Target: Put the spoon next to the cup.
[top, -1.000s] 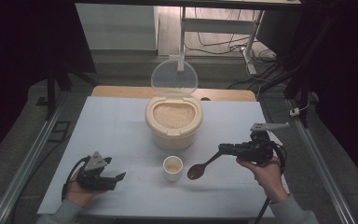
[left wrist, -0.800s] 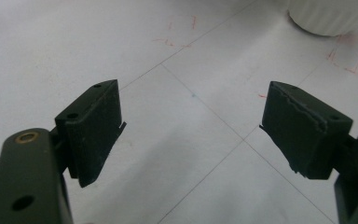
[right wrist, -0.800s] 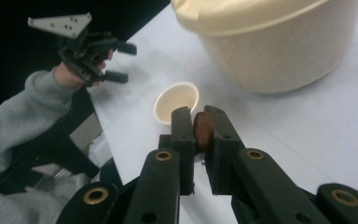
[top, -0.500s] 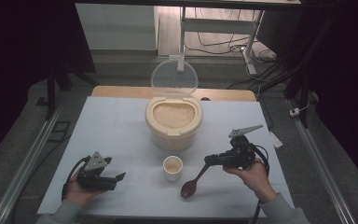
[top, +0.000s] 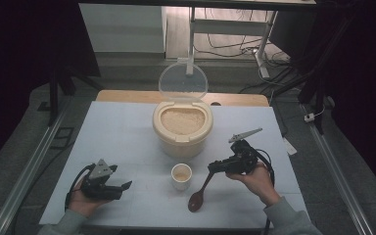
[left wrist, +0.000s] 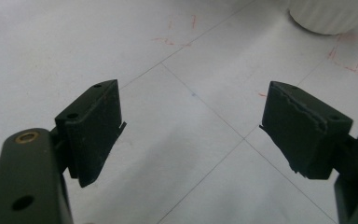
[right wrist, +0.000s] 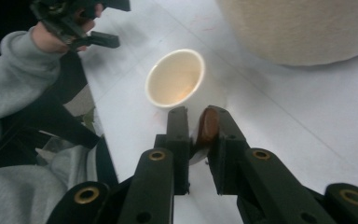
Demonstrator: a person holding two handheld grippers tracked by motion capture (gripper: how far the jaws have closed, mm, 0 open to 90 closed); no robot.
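A cream rice bin (top: 181, 128) with its clear lid (top: 182, 82) up stands mid-table, full of rice. In front of it sits a small white cup (top: 181, 175). My right gripper (top: 212, 168), right of the cup, is shut on the handle of a brown wooden spoon (top: 196, 200), whose bowl hangs low by the table's front edge. In the right gripper view the spoon handle (right wrist: 208, 126) is pinched between the jaws of my right gripper (right wrist: 193, 114), just behind the cup (right wrist: 175, 79). My left gripper (top: 123, 186) rests open at front left; in its own view the left gripper (left wrist: 191, 126) holds nothing.
The white table top (top: 117, 137) has a wooden strip (top: 127, 96) along its far edge. Metal rails (top: 27, 171) run down both sides. The cup's ribbed base (left wrist: 331, 16) shows at the top right of the left gripper view. Red marks (left wrist: 349, 56) dot the surface.
My right gripper has moved left and toward the front with the spoon, and the spoon's bowl has swung down from beside the cup to near the front edge. The left gripper stayed put.
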